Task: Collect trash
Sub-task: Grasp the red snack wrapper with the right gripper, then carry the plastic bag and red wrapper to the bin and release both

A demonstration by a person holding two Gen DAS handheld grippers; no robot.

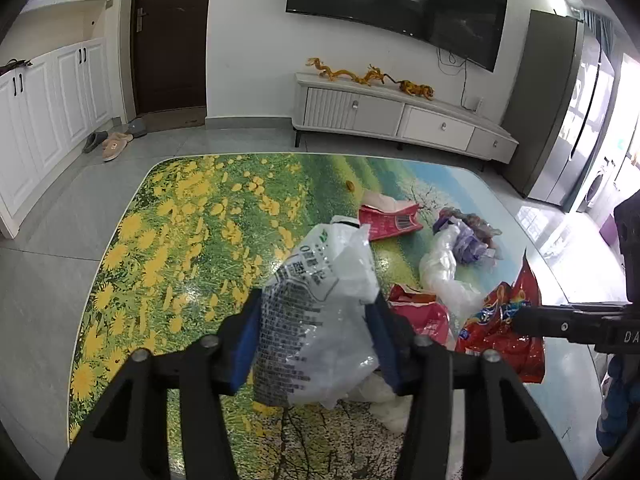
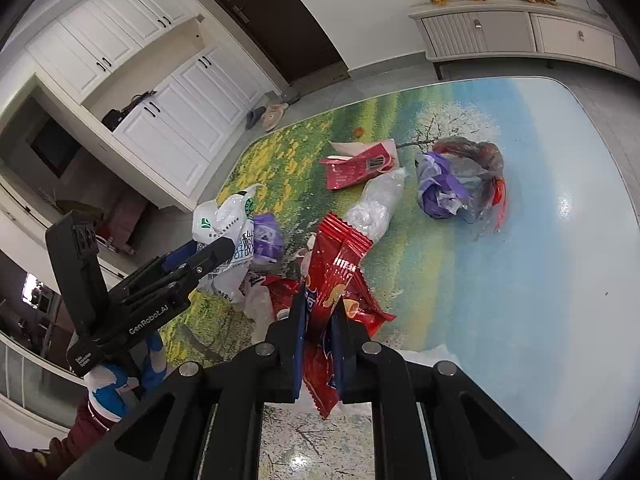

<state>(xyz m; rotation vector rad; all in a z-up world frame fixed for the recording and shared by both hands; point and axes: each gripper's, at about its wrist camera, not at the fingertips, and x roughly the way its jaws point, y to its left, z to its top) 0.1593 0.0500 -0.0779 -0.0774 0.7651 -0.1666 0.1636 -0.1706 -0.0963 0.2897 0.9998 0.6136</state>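
Note:
My left gripper [image 1: 316, 308] is shut on a white and clear plastic bag [image 1: 332, 260] with dark print; the bag bulges up between both blue pads. In the right wrist view that gripper [image 2: 222, 248] comes in from the left, with the bag [image 2: 224, 220] at its tip. My right gripper [image 2: 320, 312] is shut on a crinkled red snack wrapper [image 2: 340, 256], which stands up out of the jaws. More trash lies on the flower-print table [image 1: 180, 240]: a red carton [image 2: 360, 164], a clear bag [image 2: 376, 204], a purple and clear bundle [image 2: 456, 180], and another red wrapper [image 1: 424, 312].
A small orange scrap [image 1: 351, 186] lies toward the table's far side. Beyond the table stand a white TV cabinet [image 1: 400, 116] under a wall screen and a grey fridge [image 1: 560, 112]. Slippers [image 1: 112, 144] lie by the dark door. A blue and white sleeve [image 2: 116, 384] shows at the lower left.

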